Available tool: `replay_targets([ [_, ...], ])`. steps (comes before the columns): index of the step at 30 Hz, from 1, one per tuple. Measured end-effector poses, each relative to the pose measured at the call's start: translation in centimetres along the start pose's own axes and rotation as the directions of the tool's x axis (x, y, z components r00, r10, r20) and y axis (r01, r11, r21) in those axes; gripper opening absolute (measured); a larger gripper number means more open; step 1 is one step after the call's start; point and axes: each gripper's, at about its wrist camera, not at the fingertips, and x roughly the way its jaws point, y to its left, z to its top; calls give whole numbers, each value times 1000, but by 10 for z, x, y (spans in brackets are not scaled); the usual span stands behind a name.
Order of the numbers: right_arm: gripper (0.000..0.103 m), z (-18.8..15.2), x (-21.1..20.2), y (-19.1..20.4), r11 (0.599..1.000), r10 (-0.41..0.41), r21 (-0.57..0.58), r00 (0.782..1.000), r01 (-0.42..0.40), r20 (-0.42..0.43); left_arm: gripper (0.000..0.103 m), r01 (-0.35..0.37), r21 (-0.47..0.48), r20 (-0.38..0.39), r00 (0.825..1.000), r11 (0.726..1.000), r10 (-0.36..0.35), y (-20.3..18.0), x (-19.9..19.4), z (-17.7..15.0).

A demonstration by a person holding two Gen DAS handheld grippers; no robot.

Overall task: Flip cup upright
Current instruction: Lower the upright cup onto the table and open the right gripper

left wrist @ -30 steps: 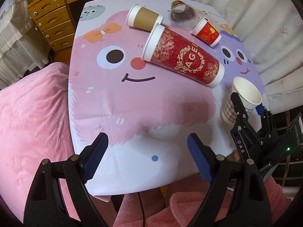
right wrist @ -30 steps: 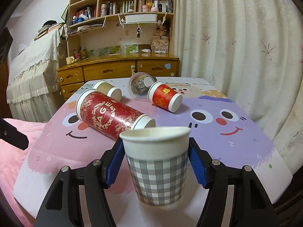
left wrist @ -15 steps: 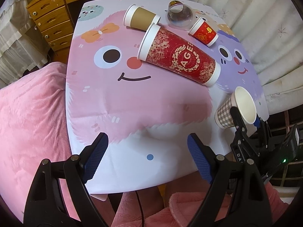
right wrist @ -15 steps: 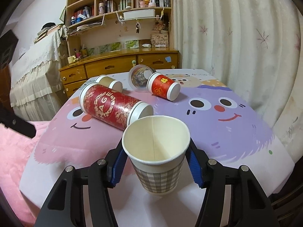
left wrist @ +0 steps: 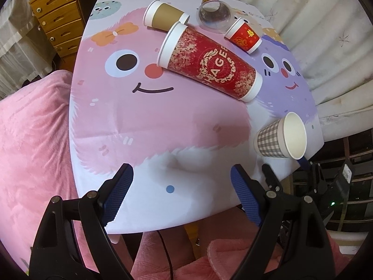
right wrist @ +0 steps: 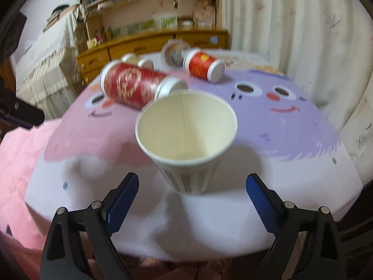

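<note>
Both your grippers, left (left wrist: 179,193) and right (right wrist: 192,198), gape wide; checked cup (right wrist: 186,140) stands upright (twelve o'clock of right fingers).

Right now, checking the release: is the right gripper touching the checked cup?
Apart. The right wrist view shows the right gripper open, table visible between each pad and the checked cup.

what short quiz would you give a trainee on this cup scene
1. True or false: the checked cup stands upright on the table.
2. How many cups lie on their sides? A) two B) four C) six
3. Fill in: the right gripper is ____, not touching the checked cup.

Key: 1 true. 2 B: large red cup, brown cup, clear cup, small red cup. 3 open.
</note>
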Motion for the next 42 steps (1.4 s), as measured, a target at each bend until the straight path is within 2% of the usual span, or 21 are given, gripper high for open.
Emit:
replay_targets([
  [3, 95, -7, 3, -10, 999, -1, -32, 994, -2, -107, 84, 18, -35, 15, 1000, 999, -17, -3, -3, 0],
  [6, 95, -9, 3, -29, 1000, -2, -11, 974, 0, -226, 84, 16, -80, 50, 999, 997, -12, -6, -11, 0],
  [9, 95, -10, 0, -55, 999, 5, 43, 929, 12, -369, 84, 37, -112, 97, 995, 993, -26, -16, -24, -2],
  [10, 95, -9, -2, -67, 996, 34, 89, 908, 3, -418, 84, 44, -115, 107, 994, 992, -31, -20, -28, -3],
  [11, 95, -8, -7, -77, 991, 66, 130, 897, -10, -437, 84, 43, -118, 112, 993, 992, -30, -25, -32, -4],
  [14, 95, 3, -33, -101, 982, 115, 185, 891, -36, -438, 84, 26, -121, 140, 990, 992, -9, -48, -47, -13],
  [19, 97, 27, -76, -123, 977, 172, 190, 883, -97, -437, 84, 24, -105, 251, 968, 994, 4, -99, -77, -38],
  [21, 98, 36, -88, -130, 967, 218, 217, 876, -135, -431, 84, 30, -113, 271, 963, 993, 2, -118, -87, -48],
  [23, 98, 40, -103, -138, 952, 275, 250, 855, -178, -439, 84, 35, -114, 301, 954, 993, 1, -136, -100, -56],
  [26, 99, 48, -126, -146, 934, 322, 292, 844, -208, -429, 84, 16, -102, 342, 940, 995, 20, -165, -120, -69],
  [28, 99, 56, -145, -150, 926, 338, 307, 849, -222, -406, 84, -1, -77, 351, 936, 997, 28, -184, -132, -76],
  [29, 100, 60, -154, -151, 931, 324, 294, 859, -216, -395, 84, -11, -67, 352, 935, 998, 34, -193, -138, -80],
  [32, 100, 74, -185, -144, 967, 217, 207, 908, -149, -359, 84, -43, -52, 370, 927, 998, 59, -214, -152, -89],
  [35, 101, 87, -214, -137, 974, 207, 143, 939, -173, -274, 84, -92, -31, 411, 907, 995, 96, -230, -166, -93],
  [38, 102, 100, -233, -130, 986, 163, 74, 966, -151, -199, 84, -157, -49, 444, 881, 986, 162, -237, -179, -89],
  [40, 102, 109, -243, -127, 988, 155, 49, 975, -149, -162, 84, -185, -84, 462, 864, 979, 203, -237, -184, -87],
  [42, 102, 114, -248, -123, 990, 138, 45, 981, -133, -136, 84, -198, -120, 455, 860, 973, 231, -232, -184, -85],
])
